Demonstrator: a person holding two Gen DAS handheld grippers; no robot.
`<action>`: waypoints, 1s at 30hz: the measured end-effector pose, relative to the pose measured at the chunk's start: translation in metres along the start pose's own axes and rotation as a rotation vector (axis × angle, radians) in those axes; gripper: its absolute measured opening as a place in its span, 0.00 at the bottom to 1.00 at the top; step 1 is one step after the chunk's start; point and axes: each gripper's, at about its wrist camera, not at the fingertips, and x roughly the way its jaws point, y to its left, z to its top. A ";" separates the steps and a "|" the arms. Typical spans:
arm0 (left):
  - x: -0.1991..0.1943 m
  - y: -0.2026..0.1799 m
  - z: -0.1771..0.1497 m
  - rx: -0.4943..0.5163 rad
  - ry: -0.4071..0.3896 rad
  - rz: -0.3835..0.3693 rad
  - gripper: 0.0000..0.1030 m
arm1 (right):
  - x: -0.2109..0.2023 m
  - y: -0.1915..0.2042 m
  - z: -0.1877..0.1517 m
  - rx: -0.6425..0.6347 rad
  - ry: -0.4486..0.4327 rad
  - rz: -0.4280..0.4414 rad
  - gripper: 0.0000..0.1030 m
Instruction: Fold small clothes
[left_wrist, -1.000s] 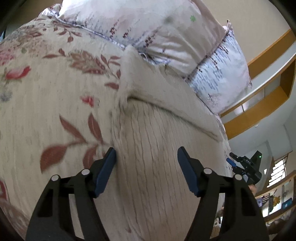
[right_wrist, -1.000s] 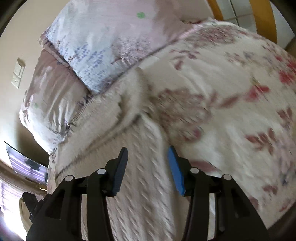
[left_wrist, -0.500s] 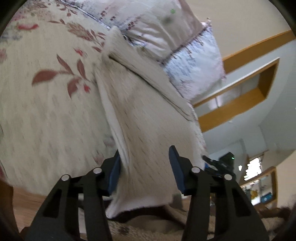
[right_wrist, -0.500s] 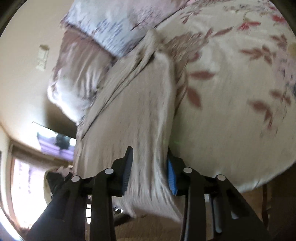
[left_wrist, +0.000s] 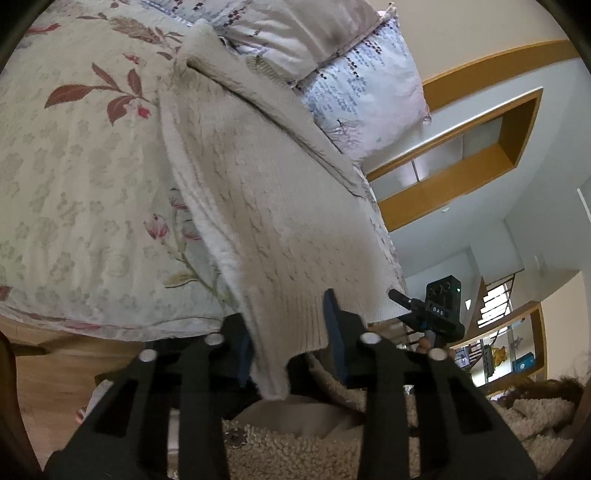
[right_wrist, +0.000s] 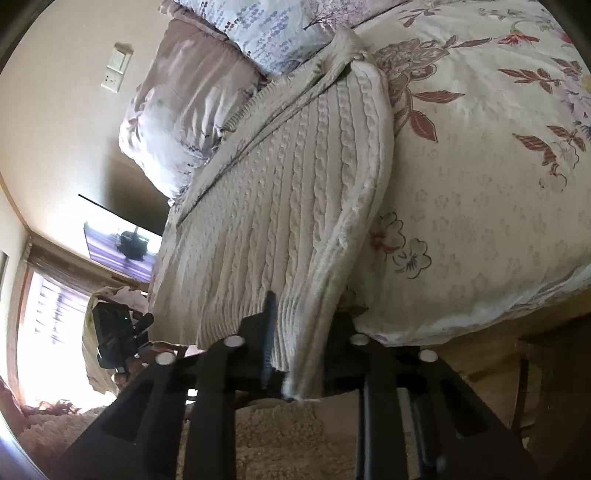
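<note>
A cream cable-knit sweater (left_wrist: 266, 206) lies on the floral bedspread (left_wrist: 74, 177) and its ribbed hem hangs past the bed's edge. My left gripper (left_wrist: 288, 343) is shut on the hem's left corner. My right gripper (right_wrist: 299, 343) is shut on the hem's right corner; the sweater (right_wrist: 288, 192) stretches from there up the bed toward the pillows. The right gripper (left_wrist: 439, 314) shows in the left wrist view at the hem's far corner, and the left gripper (right_wrist: 114, 332) shows in the right wrist view.
Pillows (left_wrist: 332, 55) lie at the head of the bed, just beyond the sweater's collar. A fleecy beige garment (left_wrist: 332, 443) is below both grippers. A wall-mounted screen (right_wrist: 122, 240) and a bright window (right_wrist: 48, 325) are to the left in the right wrist view.
Both grippers have closed on the sweater's hem and pulled back past the bed's edge, drawing the hem off the bed toward me. The sweater now lies stretched out.
</note>
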 end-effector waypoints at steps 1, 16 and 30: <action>0.000 0.001 0.000 -0.002 -0.001 0.005 0.16 | 0.000 0.001 0.001 -0.007 -0.007 -0.005 0.09; -0.039 -0.016 0.043 0.081 -0.210 0.154 0.06 | -0.056 0.033 0.031 -0.144 -0.409 -0.075 0.08; -0.044 -0.063 0.140 0.202 -0.426 0.315 0.06 | -0.059 0.084 0.095 -0.299 -0.612 -0.129 0.08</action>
